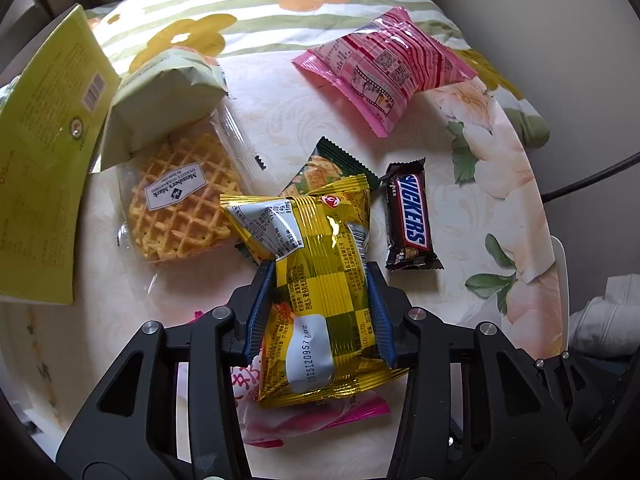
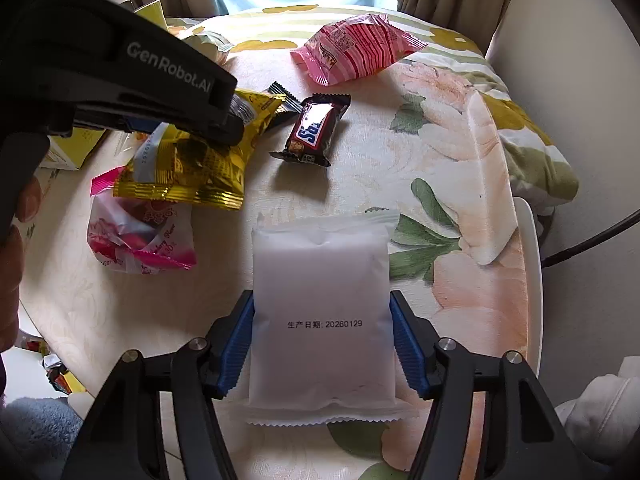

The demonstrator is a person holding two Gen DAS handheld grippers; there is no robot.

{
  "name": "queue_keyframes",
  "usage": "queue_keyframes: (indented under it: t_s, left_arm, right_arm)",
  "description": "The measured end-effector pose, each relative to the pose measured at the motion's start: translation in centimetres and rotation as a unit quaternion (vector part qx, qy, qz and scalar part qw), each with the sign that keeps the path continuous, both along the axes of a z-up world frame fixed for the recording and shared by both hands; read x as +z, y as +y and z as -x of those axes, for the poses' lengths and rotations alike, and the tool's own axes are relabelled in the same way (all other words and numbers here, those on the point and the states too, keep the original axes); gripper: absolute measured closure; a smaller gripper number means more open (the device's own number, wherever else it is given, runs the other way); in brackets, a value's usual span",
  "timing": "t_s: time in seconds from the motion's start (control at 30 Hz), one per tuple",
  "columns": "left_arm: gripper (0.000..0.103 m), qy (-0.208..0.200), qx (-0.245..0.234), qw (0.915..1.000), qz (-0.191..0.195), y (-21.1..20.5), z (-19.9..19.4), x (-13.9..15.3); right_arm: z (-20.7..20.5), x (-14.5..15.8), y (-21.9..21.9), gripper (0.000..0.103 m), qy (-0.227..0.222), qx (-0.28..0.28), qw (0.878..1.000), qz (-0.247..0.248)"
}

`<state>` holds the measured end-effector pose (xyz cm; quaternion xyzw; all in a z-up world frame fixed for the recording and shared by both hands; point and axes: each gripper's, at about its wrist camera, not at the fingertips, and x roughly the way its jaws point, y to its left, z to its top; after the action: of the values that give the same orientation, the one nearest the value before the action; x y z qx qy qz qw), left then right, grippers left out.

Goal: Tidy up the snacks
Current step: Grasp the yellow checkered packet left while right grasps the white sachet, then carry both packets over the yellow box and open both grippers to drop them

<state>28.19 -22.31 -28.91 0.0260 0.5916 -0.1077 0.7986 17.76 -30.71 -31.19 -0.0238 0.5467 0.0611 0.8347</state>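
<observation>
Both hands are at the pick-up step of sorting the snacks. The left tool (image 1: 322,312) is clenched on the yellow pack (image 1: 320,280), blue pads pressed into both long sides so the foil buckles. That pack sits at the centre of the worktop (image 1: 304,104), its near end lying over a pink-and-clear pack (image 1: 280,424) and its far end over a green pack (image 1: 340,160) at 12 o'clock.

The right tool (image 2: 322,340) straddles the white pack (image 2: 320,300), which lies flat at the near edge of the worktop. Its pads touch or nearly touch the pack's two sides; whether they truly press cannot be told, since the pack shows no squeeze.

Next, I judge, each pack wants a straight lift. The left one must come up cleanly, or the two packs under it may drag along. The right needs a firmer pinch first, because the white film looks smooth and puffy and could slip.

Around the yellow pack, seen from the left wrist: a Snickers bar (image 1: 410,216) just beside it at 2 o'clock, a waffle pack (image 1: 180,208) touching it at 10 o'clock, a pale green bag (image 1: 160,96) resting on the waffle, a yellow-green box (image 1: 44,152) at the left edge, and a striped pink pack (image 1: 384,68) well apart at 1 o'clock. No bin or tray shows, so the destination cannot be told. In the right wrist view the left tool sits at 10 o'clock, near the white pack's way up.
</observation>
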Motion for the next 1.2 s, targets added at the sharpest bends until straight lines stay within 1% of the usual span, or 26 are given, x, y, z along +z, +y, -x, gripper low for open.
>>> queue_keyframes:
  t_s: [0.13,0.2,0.4,0.53,0.73,0.83,0.93,1.07,1.2]
  left_arm:
    - [0.062,-0.005,0.002,1.0000,0.001,0.2,0.1,0.4]
    - [0.063,-0.008,0.002,1.0000,0.003,0.4,0.2,0.8]
    - [0.063,-0.023,0.003,0.9997,0.012,0.6,0.5,2.6]
    - [0.063,-0.044,0.006,0.9987,0.025,1.0,0.9,4.9]
    - [0.063,-0.080,0.021,0.9953,0.051,2.9,1.5,9.4]
    - [0.063,-0.100,0.036,0.9924,0.063,4.7,1.6,12.1]
    - [0.063,-0.117,0.058,0.9882,0.080,7.3,1.3,14.8]
    - [0.063,-0.143,0.096,0.9805,0.095,12.2,0.9,17.8]
    - [0.063,-0.166,0.135,0.9720,0.097,18.2,0.6,19.9]
  right_arm:
    - [0.1,0.2,-0.5,0.045,0.000,-0.011,1.000,-0.017]
    - [0.1,0.3,-0.7,0.045,-0.002,-0.012,1.000,-0.015]
    - [0.2,1.5,-1.3,0.045,-0.010,-0.025,0.999,-0.026]
    - [0.0,3.2,-1.6,0.045,-0.027,-0.027,0.999,-0.030]
    - [-1.2,7.4,-1.6,0.046,-0.059,-0.021,0.997,-0.044]
    - [-2.2,10.0,-1.1,0.046,-0.076,-0.009,0.996,-0.056]
    - [-3.4,12.7,0.1,0.046,-0.095,0.010,0.994,-0.060]
    - [-5.0,15.8,2.8,0.046,-0.115,0.040,0.990,-0.072]
    - [-6.9,17.9,6.5,0.046,-0.129,0.069,0.985,-0.088]
